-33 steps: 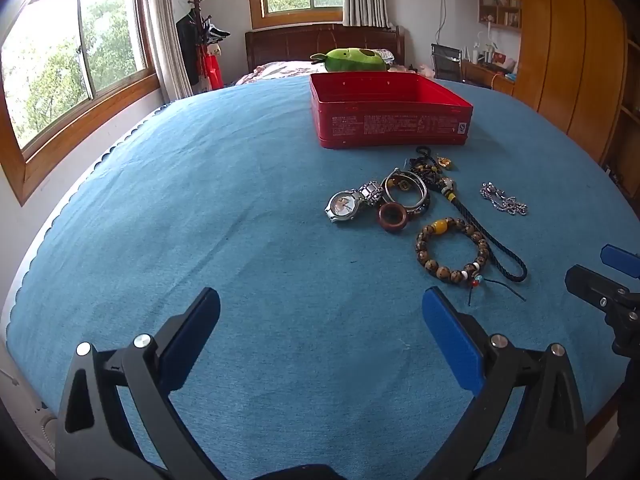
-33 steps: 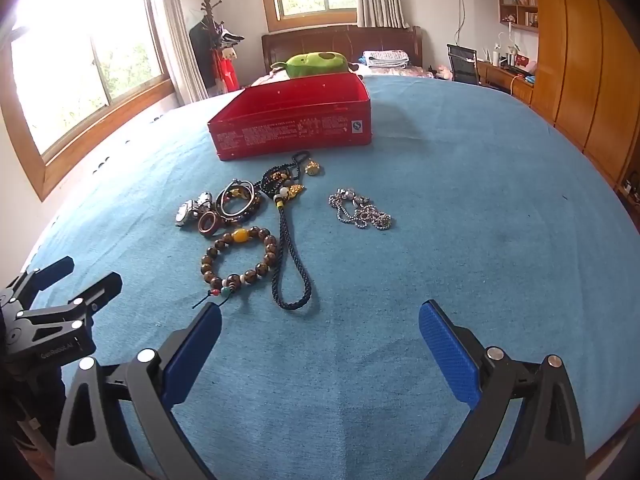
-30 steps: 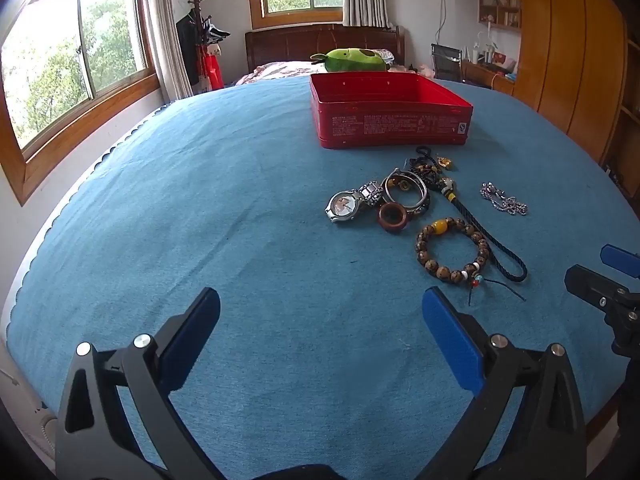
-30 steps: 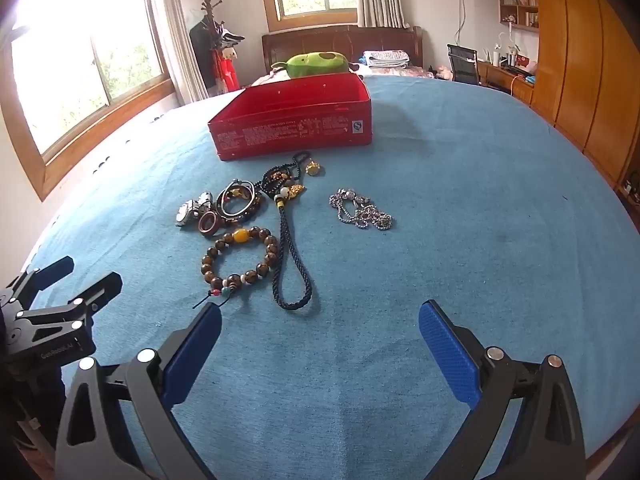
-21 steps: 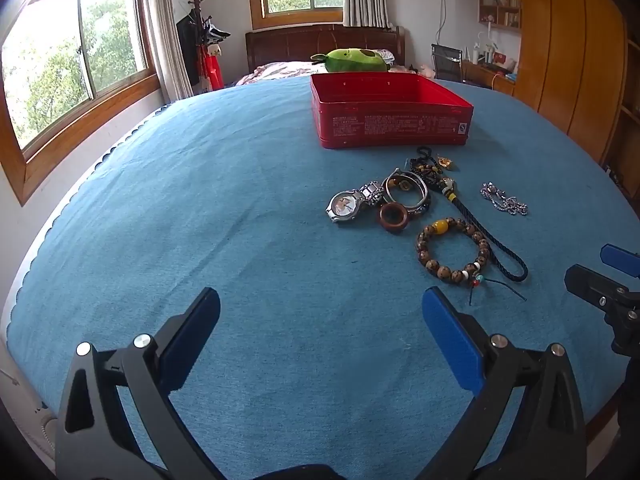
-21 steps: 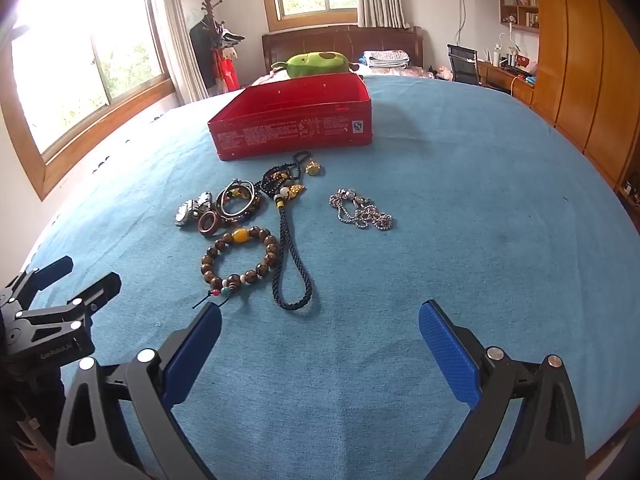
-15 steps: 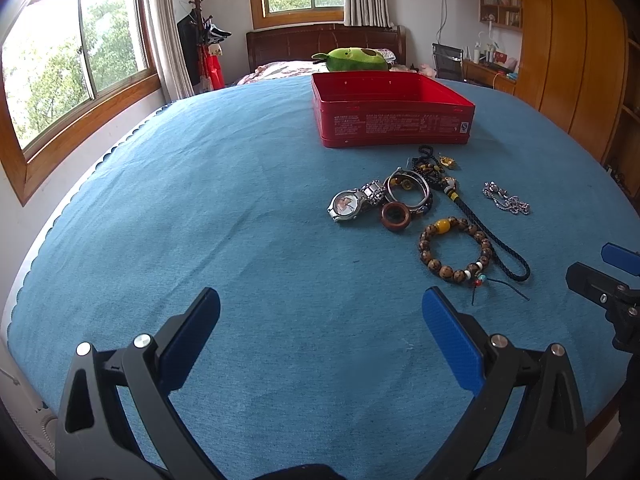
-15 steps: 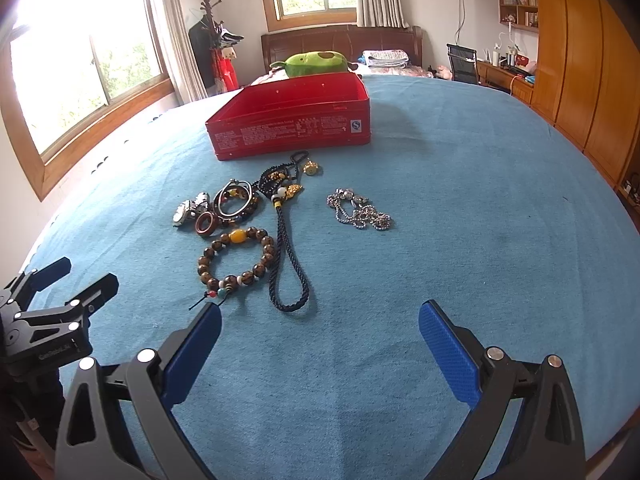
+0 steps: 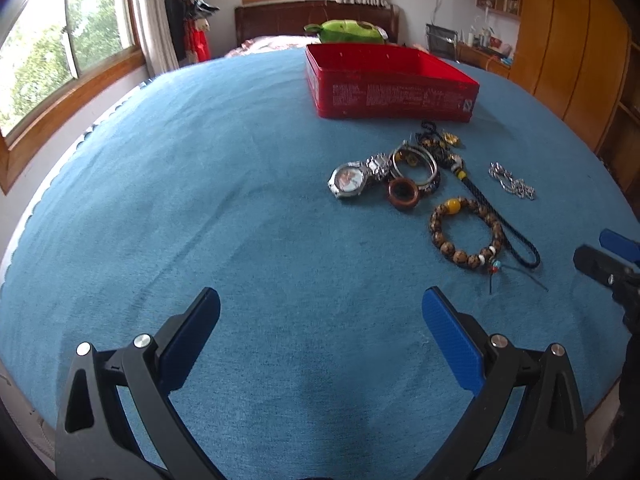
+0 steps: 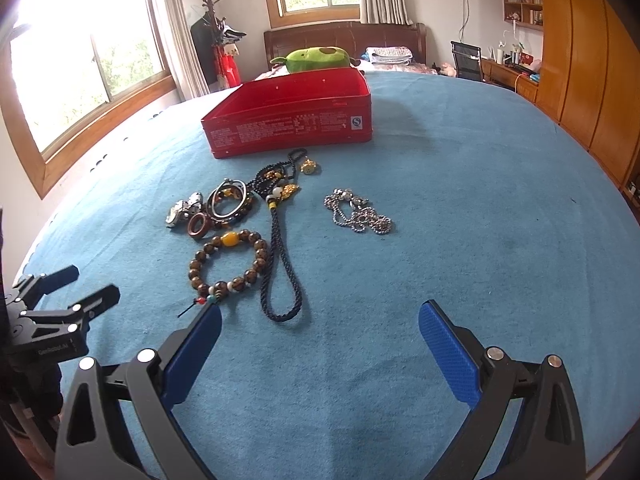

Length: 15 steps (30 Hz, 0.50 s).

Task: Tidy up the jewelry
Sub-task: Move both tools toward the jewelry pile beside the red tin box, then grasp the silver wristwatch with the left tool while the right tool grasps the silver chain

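A red tin box (image 9: 392, 94) (image 10: 292, 128) stands open on the blue cloth. In front of it lie a wristwatch (image 9: 349, 179), metal bangles (image 9: 414, 162), a brown ring (image 9: 402, 194), a wooden bead bracelet (image 9: 466, 232) (image 10: 228, 262), a black cord necklace (image 10: 276, 248) and a silver chain (image 9: 512, 182) (image 10: 356, 212). My left gripper (image 9: 320, 316) is open and empty, short and left of the jewelry. My right gripper (image 10: 320, 328) is open and empty; its left finger is close to the bracelet's tassel.
The blue cloth (image 9: 200, 184) covers a round table. The right gripper shows at the right edge of the left wrist view (image 9: 608, 264); the left gripper shows at the left of the right wrist view (image 10: 52, 320). A bed and green plush (image 10: 316, 58) lie behind.
Both grippers have moved slightly forward toward the jewelry. The right gripper's left finger now reaches the bracelet's tassel end. Both stay open.
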Each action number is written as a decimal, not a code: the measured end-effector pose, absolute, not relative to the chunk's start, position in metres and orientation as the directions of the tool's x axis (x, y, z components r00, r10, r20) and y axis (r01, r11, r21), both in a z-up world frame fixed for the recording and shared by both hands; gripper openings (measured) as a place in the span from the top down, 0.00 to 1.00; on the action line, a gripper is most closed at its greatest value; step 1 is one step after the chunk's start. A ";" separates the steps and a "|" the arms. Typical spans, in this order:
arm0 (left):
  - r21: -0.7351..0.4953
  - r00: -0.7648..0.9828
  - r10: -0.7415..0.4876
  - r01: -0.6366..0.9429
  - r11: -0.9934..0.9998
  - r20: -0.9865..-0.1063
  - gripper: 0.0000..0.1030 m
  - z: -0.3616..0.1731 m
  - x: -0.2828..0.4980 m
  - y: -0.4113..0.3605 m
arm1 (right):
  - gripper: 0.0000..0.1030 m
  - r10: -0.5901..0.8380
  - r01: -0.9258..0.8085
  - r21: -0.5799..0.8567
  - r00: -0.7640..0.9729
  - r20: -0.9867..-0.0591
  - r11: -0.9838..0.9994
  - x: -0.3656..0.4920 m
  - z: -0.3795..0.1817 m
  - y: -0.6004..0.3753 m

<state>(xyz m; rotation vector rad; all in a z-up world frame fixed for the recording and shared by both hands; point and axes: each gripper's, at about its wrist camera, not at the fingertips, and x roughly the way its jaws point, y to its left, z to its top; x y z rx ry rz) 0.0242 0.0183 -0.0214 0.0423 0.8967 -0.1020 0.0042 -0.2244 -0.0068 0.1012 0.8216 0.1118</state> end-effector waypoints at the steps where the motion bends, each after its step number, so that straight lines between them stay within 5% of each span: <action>1: -0.028 0.600 -0.087 0.107 0.994 -0.795 0.03 -0.024 0.027 0.021 | 0.04 0.141 -0.062 0.135 0.676 -0.724 0.989 0.006 -0.007 -0.225; 10: -0.128 0.507 -0.167 0.112 0.985 -0.846 0.05 -0.024 0.060 0.031 | 0.04 0.221 -0.105 0.202 0.650 -0.727 0.974 0.035 0.001 -0.238; 15: -0.096 0.485 -0.170 0.173 0.980 -0.858 0.22 -0.016 0.096 0.022 | 0.04 0.283 -0.110 0.275 0.609 -0.740 0.955 0.067 0.006 -0.250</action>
